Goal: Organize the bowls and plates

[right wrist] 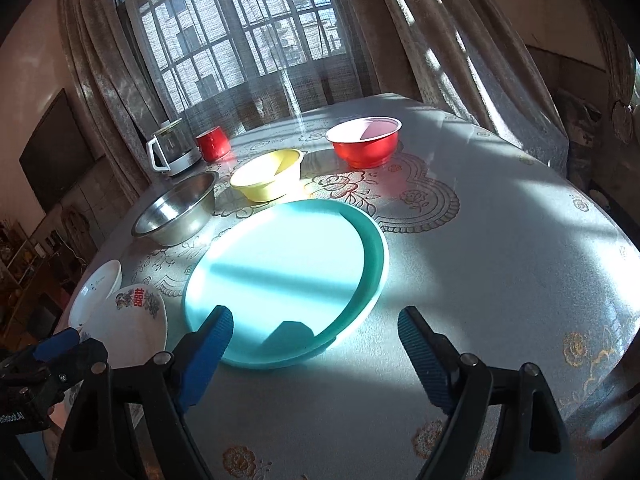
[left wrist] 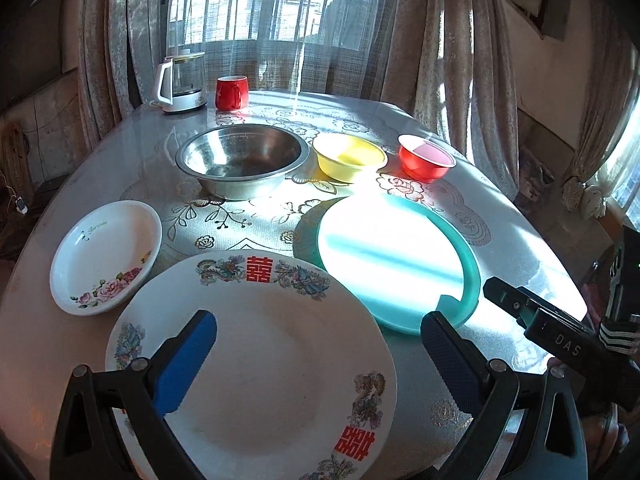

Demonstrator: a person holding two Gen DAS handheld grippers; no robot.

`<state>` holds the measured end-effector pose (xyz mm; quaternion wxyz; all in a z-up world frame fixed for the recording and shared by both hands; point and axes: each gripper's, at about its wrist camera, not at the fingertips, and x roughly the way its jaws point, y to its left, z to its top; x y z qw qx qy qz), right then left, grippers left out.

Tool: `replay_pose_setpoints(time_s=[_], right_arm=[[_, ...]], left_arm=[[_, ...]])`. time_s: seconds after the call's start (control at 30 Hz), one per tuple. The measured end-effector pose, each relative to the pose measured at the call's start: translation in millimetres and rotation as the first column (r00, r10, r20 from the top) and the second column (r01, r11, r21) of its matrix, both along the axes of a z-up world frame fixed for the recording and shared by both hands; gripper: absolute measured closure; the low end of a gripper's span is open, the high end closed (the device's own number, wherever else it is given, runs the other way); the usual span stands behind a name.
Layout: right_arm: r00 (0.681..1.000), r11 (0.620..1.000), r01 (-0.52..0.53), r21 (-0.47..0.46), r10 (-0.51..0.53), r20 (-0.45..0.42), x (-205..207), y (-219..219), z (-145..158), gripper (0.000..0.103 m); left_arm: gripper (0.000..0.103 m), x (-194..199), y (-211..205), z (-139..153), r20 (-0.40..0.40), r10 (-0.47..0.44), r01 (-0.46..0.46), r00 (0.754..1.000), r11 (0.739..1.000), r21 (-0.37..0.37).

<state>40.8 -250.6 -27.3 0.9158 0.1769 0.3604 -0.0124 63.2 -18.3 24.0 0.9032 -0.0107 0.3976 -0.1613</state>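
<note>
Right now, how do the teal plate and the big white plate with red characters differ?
The teal plate is plain, with a raised rim; the white plate carries red characters and painted motifs on a shallow, flatter rim. The teal plate lies in direct sun, the white plate mostly in shade. Both are round, empty and flat on the table, side by side.

Left gripper jaws wide apart, empty; right gripper jaws likewise, pitched downward.

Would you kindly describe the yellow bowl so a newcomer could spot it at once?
On the table by the window, three bowls form a row. The yellow bowl sits in the middle, between the steel bowl and red bowl; only it is yellow.
</note>
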Motion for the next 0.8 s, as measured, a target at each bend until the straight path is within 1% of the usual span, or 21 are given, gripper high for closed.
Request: replay_pose_setpoints(time_s=[0.03, 0.1, 0.13, 0.17, 0.2, 0.27, 0.3, 0.33, 0.37, 0.43, 0.47, 0.57, 0.63, 0.7, 0.77, 0.8], right_arm=[[1.000, 1.000, 0.002, 0.014, -0.002, -0.011, 4.0, -4.8, -1.7, 0.020], [1.000, 0.999, -0.001, 0.034, 0.002, -0.031, 13.4, -11.6, -5.0, 0.025], [0.999, 0.999, -0.003, 0.044, 0.005, -0.045, 18.8, -15.6, -7.1, 0.030], [0.998, 0.999, -0.001, 0.045, 0.004, -0.060, 24.5, -18.4, -9.5, 0.037], [0.997, 0.999, 0.001, 0.040, 0.002, -0.080, 30.8, -21.2, -12.3, 0.041], [0.994, 1.000, 0.010, 0.029, -0.006, -0.109, 40.3, -25.5, -18.2, 0.061], [0.993, 1.000, 0.016, 0.022, -0.013, -0.115, 44.2, -27.8, -20.9, 0.064], [0.992, 1.000, 0.020, 0.013, -0.018, -0.122, 47.5, -28.7, -23.1, 0.066], [0.991, 1.000, 0.022, 0.008, -0.021, -0.133, 50.7, -30.0, -25.9, 0.069], [0.989, 1.000, 0.020, 0.006, -0.019, -0.148, 54.9, -32.0, -30.5, 0.072], [0.987, 1.000, 0.014, 0.001, -0.014, -0.157, 56.9, -32.6, -32.6, 0.073], [0.988, 1.000, 0.001, -0.023, -0.004, -0.154, 60.1, -34.3, -33.2, 0.076], [0.987, 0.999, -0.007, -0.031, 0.002, -0.158, 61.7, -35.5, -32.9, 0.080], [0.987, 0.999, -0.017, -0.034, 0.011, -0.160, 62.6, -37.5, -33.0, 0.082], [0.986, 0.999, -0.030, -0.040, 0.023, -0.163, 63.7, -39.4, -33.2, 0.087], [0.986, 0.998, -0.037, -0.044, 0.029, -0.166, 64.4, -40.4, -33.2, 0.088]], left_arm=[[0.003, 8.9, -1.3, 1.3, -0.022, -0.019, 0.019, 1.000, 1.000, -0.005], [0.008, 26.1, -3.8, 3.5, -0.067, -0.061, 0.059, 0.996, 0.998, -0.039], [0.011, 36.2, -6.0, 3.5, -0.089, -0.080, 0.075, 0.993, 0.996, -0.052], [0.015, 46.5, -10.4, 3.9, -0.111, -0.097, 0.090, 0.989, 0.994, -0.060], [0.026, 56.7, -15.8, 3.6, -0.135, -0.106, 0.098, 0.985, 0.993, -0.059], [0.041, 75.8, -26.9, -0.1, -0.178, -0.108, 0.102, 0.978, 0.994, -0.038], [0.057, 85.4, -32.2, -3.9, -0.204, -0.102, 0.100, 0.974, 0.995, -0.023], [0.066, 92.7, -38.9, -8.0, -0.227, -0.102, 0.105, 0.968, 0.994, -0.002], [0.067, 99.1, -45.3, -13.0, -0.251, -0.115, 0.123, 0.961, 0.992, 0.014], [0.082, 110.8, -54.9, -24.2, -0.295, -0.131, 0.146, 0.947, 0.989, 0.030], [0.083, 116.3, -59.5, -29.5, -0.311, -0.136, 0.156, 0.941, 0.987, 0.040], [0.088, 130.7, -67.1, -43.6, -0.352, -0.150, 0.175, 0.924, 0.984, 0.038], [0.090, 136.0, -73.5, -47.8, -0.356, -0.178, 0.206, 0.917, 0.978, 0.043], [0.091, 141.2, -77.4, -52.2, -0.362, -0.174, 0.210, 0.916, 0.976, 0.064], [0.092, 145.6, -79.7, -50.9, -0.361, -0.190, 0.223, 0.913, 0.973, 0.053], [0.094, 147.2, -80.7, -51.2, -0.374, -0.204, 0.233, 0.905, 0.972, 0.035]])
